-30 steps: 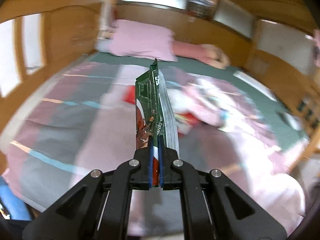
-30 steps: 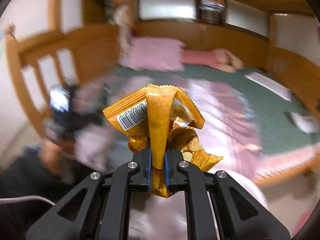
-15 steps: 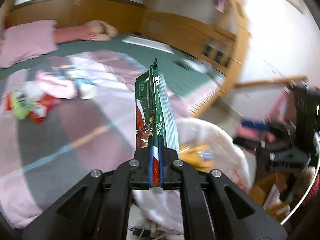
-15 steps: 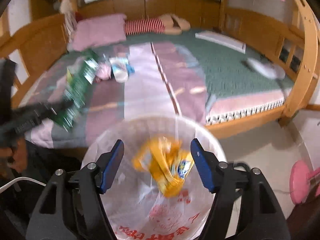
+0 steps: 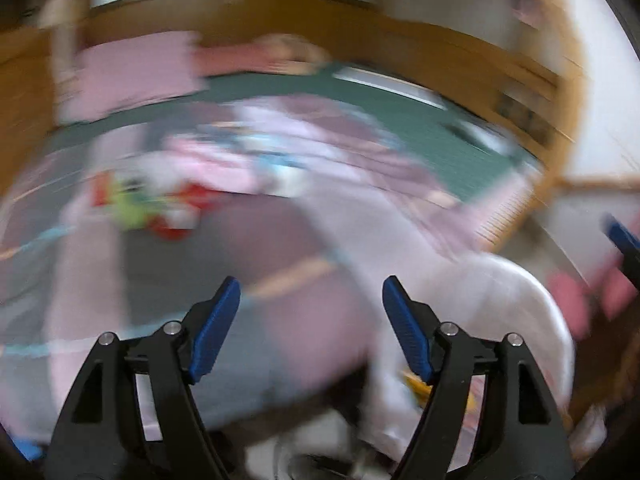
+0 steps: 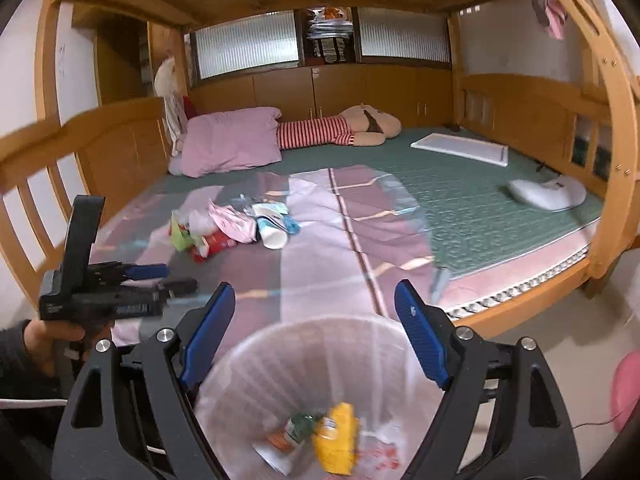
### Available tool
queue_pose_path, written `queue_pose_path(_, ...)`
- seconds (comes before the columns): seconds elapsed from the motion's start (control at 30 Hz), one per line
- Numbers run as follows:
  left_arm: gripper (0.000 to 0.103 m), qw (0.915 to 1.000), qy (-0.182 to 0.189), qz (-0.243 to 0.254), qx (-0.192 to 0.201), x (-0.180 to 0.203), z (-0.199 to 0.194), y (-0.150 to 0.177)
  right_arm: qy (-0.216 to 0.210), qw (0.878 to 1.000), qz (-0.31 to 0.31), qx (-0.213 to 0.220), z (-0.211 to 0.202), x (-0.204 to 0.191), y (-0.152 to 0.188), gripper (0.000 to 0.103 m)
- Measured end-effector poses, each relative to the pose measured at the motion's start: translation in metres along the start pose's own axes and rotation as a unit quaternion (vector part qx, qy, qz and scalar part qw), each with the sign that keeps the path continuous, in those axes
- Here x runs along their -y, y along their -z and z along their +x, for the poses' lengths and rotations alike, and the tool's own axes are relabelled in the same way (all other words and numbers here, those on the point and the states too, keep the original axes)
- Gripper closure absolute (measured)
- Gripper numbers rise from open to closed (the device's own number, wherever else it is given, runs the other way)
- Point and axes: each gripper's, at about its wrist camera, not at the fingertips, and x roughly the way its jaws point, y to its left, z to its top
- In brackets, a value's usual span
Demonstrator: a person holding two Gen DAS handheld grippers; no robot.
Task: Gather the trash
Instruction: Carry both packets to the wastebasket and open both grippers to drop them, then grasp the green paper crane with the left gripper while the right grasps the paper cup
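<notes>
Step in hand: release into the lined waste bin [image 6: 320, 344]. The right gripper [image 6: 316, 312] hovers over the bin, jaws just opened wide, nothing between them. The yellow wrapper [image 6: 336, 440] and green wrapper [image 6: 298, 426] lie inside. The left gripper [image 5: 311, 312] likewise has jaws just opened wide and empty. The remaining trash pile [image 6: 232, 226] lies on the bed [image 6: 460, 192], far left of the bin. The next move likely calls for reaching to that pile.

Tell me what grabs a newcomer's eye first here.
The bin below the open right gripper, with a yellow wrapper and a green wrapper inside. Next, the trash pile on the blanket, left of centre.
</notes>
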Motion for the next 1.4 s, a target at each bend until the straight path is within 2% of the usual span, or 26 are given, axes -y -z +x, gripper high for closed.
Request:
queue_pose_path(0.03,0.028,0.9991,-0.03,-0.029,0.007,-0.024,0.004,-0.007,-0.012,1.0,0.006,-0.001,0.005,-0.002,-0.003,0.022)
queue_pose_path(0.1,0.025,0.9957,-0.058,-0.07,0.015,-0.058,0.011,-0.019,-0.039,0.999,0.014,-0.005,0.023,-0.01,-0.011,0.022)
queue_pose_path(0.17,0.017,0.9888,-0.078,-0.125,0.023,-0.097,0.022,-0.031,-0.052,0.999,0.013,-0.01,0.044,-0.02,-0.018,0.02)
queue_pose_path(0.27,0.015,0.9741,-0.092,-0.205,0.023,-0.148,0.053,-0.048,-0.058,0.998,0.011,-0.032,0.093,-0.036,-0.028,0.02)
queue_pose_path(0.37,0.015,0.9582,-0.09,-0.272,0.0,-0.189,0.103,-0.061,-0.063,0.996,0.009,-0.058,0.154,-0.055,-0.039,0.02)
queue_pose_path(0.43,0.015,0.955,-0.083,-0.284,-0.017,-0.198,0.124,-0.059,-0.064,0.996,0.009,-0.066,0.181,-0.063,-0.043,0.02)
queue_pose_path(0.5,0.016,0.9552,-0.082,-0.281,-0.042,-0.205,0.152,-0.061,-0.072,0.995,0.003,-0.069,0.21,-0.073,-0.051,0.02)
queue_pose_path(0.53,0.022,0.9544,-0.082,-0.282,-0.053,-0.208,0.161,-0.061,-0.073,0.995,-0.005,-0.07,0.222,-0.078,-0.054,0.02)
queue_pose_path(0.57,0.04,0.9534,-0.075,-0.286,-0.061,-0.212,0.17,-0.06,-0.073,0.995,-0.017,-0.07,0.236,-0.083,-0.057,0.02)
queue_pose_path(0.6,0.051,0.9529,-0.07,-0.287,-0.069,-0.215,0.179,-0.059,-0.077,0.994,-0.031,-0.073,0.252,-0.088,-0.061,0.02)
queue_pose_path(0.63,0.072,0.9528,-0.07,-0.285,-0.079,-0.217,0.186,-0.058,-0.074,0.994,-0.039,-0.076,0.265,-0.09,-0.063,0.02)
queue_pose_path(0.67,0.08,0.9541,-0.072,-0.278,-0.085,-0.217,0.191,-0.057,-0.065,0.994,-0.049,-0.079,0.281,-0.093,-0.066,0.02)
queue_pose_path(0.73,0.085,0.9566,-0.08,-0.27,-0.076,-0.213,0.185,-0.058,-0.056,0.992,-0.076,-0.089,0.312,-0.097,-0.068,0.02)
queue_pose_path(0.8,0.089,0.964,-0.123,-0.231,-0.049,-0.206,0.173,-0.068,-0.029,0.988,-0.105,-0.105,0.345,-0.098,-0.068,0.02)
queue_pose_path(0.83,0.091,0.965,-0.138,-0.22,-0.037,-0.203,0.166,-0.071,-0.021,0.987,-0.114,-0.112,0.356,-0.098,-0.068,0.02)
queue_pose_path(0.97,0.092,0.963,-0.19,-0.191,0.012,-0.197,0.136,-0.082,-0.01,0.983,-0.122,-0.139,0.393,-0.093,-0.065,0.02)
queue_pose_path(1.0,0.092,0.9619,-0.198,-0.187,0.021,-0.195,0.13,-0.086,-0.015,0.981,-0.126,-0.144,0.397,-0.095,-0.065,0.026)
queue_pose_path(1.03,0.092,0.9612,-0.205,-0.182,0.027,-0.194,0.126,-0.087,-0.019,0.979,-0.134,-0.153,0.4,-0.097,-0.064,0.04)
queue_pose_path(1.17,0.092,0.9611,-0.213,-0.172,0.037,-0.19,0.121,-0.091,-0.031,0.977,-0.136,-0.162,0.393,-0.101,-0.061,0.071)
queue_pose_path(1.23,0.092,0.9611,-0.215,-0.169,0.038,-0.187,0.121,-0.091,-0.04,0.977,-0.128,-0.164,0.384,-0.101,-0.061,0.076)
queue_pose_path(1.4,0.092,0.9603,-0.22,-0.165,0.045,-0.184,0.104,-0.083,-0.077,0.973,-0.124,-0.18,0.352,-0.112,-0.05,0.077)
